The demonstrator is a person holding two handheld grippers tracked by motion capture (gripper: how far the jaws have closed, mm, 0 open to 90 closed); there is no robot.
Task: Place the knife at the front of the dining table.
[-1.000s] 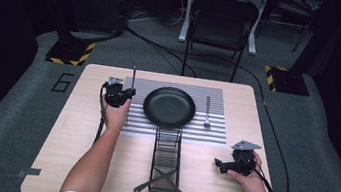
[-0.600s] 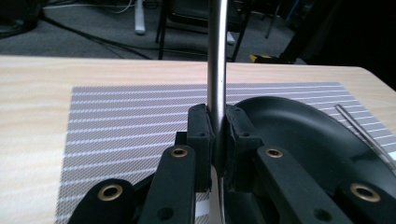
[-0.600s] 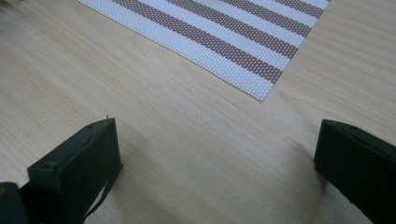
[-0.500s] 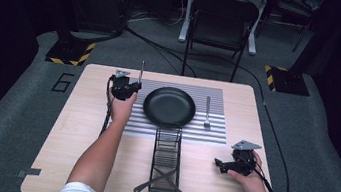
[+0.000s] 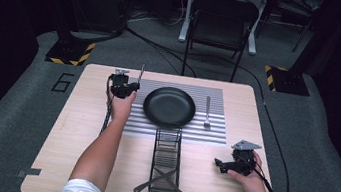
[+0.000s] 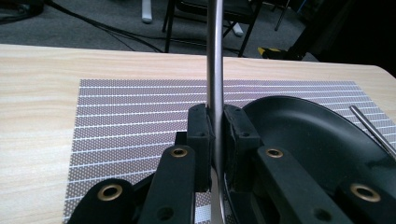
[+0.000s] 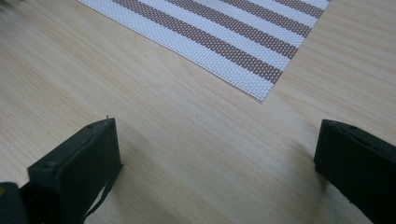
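My left gripper [image 5: 128, 87] is shut on a thin metal utensil [image 5: 140, 73] that stands nearly upright, its upper end out of the left gripper view. It hovers over the striped placemat [image 5: 214, 132] just left of the black plate [image 5: 169, 107]. In the left gripper view the utensil's handle [image 6: 215, 56] rises between the closed jaws of the left gripper [image 6: 217, 135], with the plate [image 6: 317, 135] to the right. A fork [image 5: 207, 112] lies on the mat right of the plate. My right gripper [image 5: 220, 164] rests open on the wood at the front right, nothing between its jaws [image 7: 217, 154].
A black wire rack [image 5: 166, 161] lies lengthwise in front of the plate, reaching the table's front edge. The fork's handle [image 6: 371, 130] crosses behind the plate's rim. The placemat's corner [image 7: 243, 37] lies ahead of the right gripper. A folding chair [image 5: 220, 17] stands beyond the table.
My left gripper has carried the utensil away from me and a little right, closer to the plate's left rim. The right gripper has stayed still and open.
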